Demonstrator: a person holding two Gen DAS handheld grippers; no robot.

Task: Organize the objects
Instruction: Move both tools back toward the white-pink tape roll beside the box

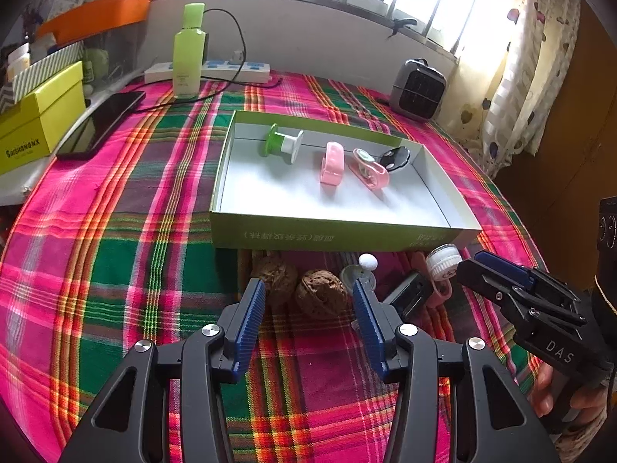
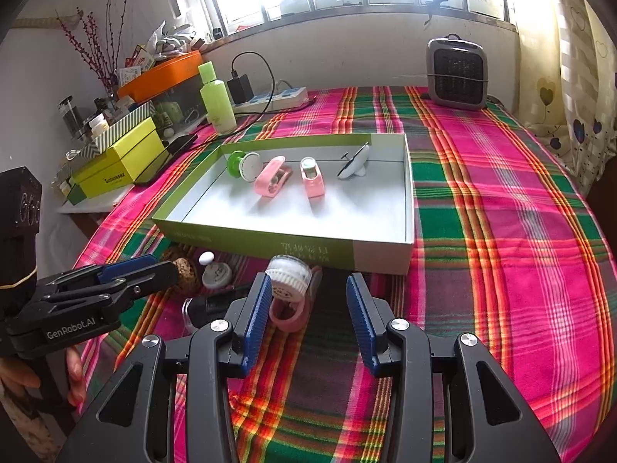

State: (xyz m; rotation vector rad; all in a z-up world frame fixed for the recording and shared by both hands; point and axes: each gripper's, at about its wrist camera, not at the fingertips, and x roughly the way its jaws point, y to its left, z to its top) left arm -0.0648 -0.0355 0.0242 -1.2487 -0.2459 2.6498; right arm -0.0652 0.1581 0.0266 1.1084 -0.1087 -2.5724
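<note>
A shallow green-sided box (image 1: 331, 233) (image 2: 270, 239) holds a green-and-white spool (image 1: 283, 143) (image 2: 243, 164), two pink clips (image 1: 331, 162) (image 2: 272, 177) and a black-and-white piece (image 1: 395, 156) (image 2: 354, 162). In front of it lie two walnuts (image 1: 320, 297), a white knob piece (image 1: 364, 266) (image 2: 214, 270), a black item (image 1: 410, 295) and a white brush on a pink ring (image 1: 443, 262) (image 2: 287, 281). My left gripper (image 1: 308, 308) is open just before the walnuts. My right gripper (image 2: 304, 297) is open, the brush just ahead by its left finger.
A plaid cloth (image 2: 501, 231) covers the table. A green bottle (image 1: 189, 50), power strip (image 1: 208, 71), phone (image 1: 104, 123) and yellow box (image 1: 38, 123) stand at the back left. A small heater (image 2: 457, 73) stands at the back right.
</note>
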